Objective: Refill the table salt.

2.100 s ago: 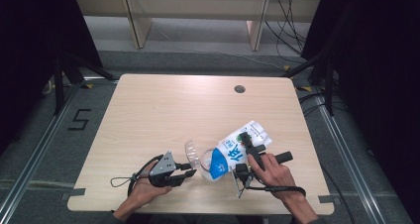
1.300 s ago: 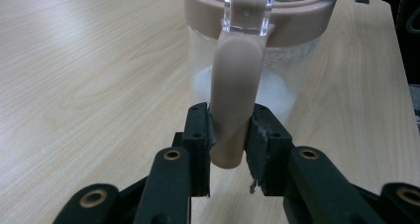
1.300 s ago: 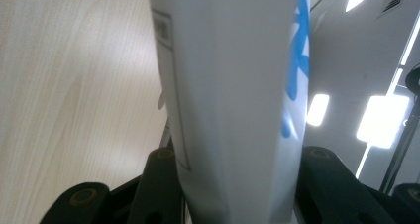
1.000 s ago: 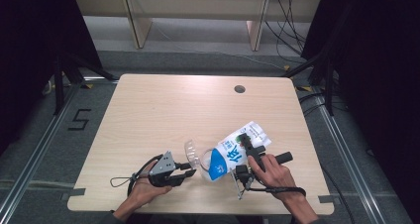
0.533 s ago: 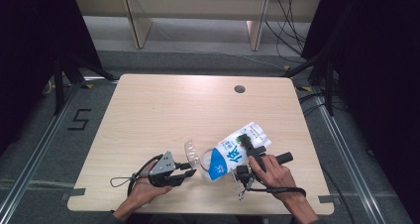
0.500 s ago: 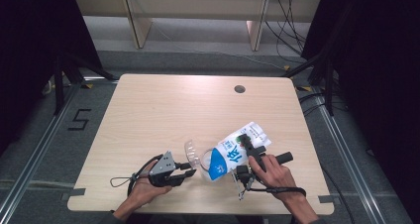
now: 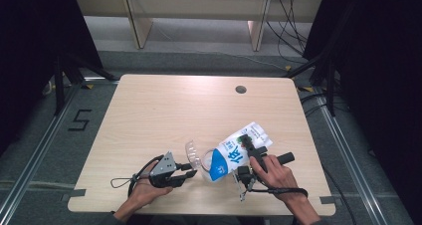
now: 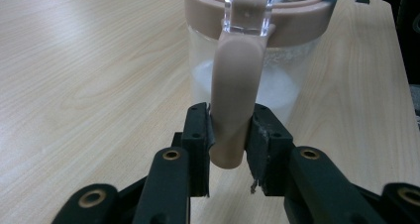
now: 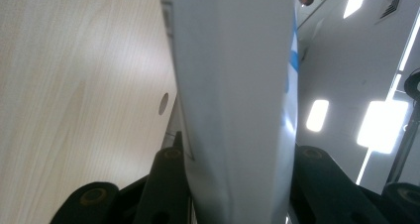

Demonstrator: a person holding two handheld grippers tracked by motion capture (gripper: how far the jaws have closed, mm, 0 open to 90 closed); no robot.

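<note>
A clear jar (image 8: 292, 80) with a tan rim and a tan handle (image 8: 233, 100) stands near the table's front edge, with white powder inside. My left gripper (image 8: 232, 135) is shut on the handle, its pads pressing both sides. In the high view the jar (image 7: 195, 156) sits just right of the left gripper (image 7: 191, 171). A blue and white bag (image 7: 234, 155) is tilted with its blue end over the jar's mouth. My right gripper (image 7: 249, 146) is shut on the bag's middle. In the right gripper view the white bag (image 9: 233, 85) sits between the jaws of the right gripper (image 9: 233, 164).
The light wooden table (image 7: 164, 115) has a round cable hole (image 7: 241, 89) near its far edge. Beyond it are shelf legs (image 7: 137, 21) and loose cables on a grey floor. Tape marks lie on the floor at left (image 7: 79, 120).
</note>
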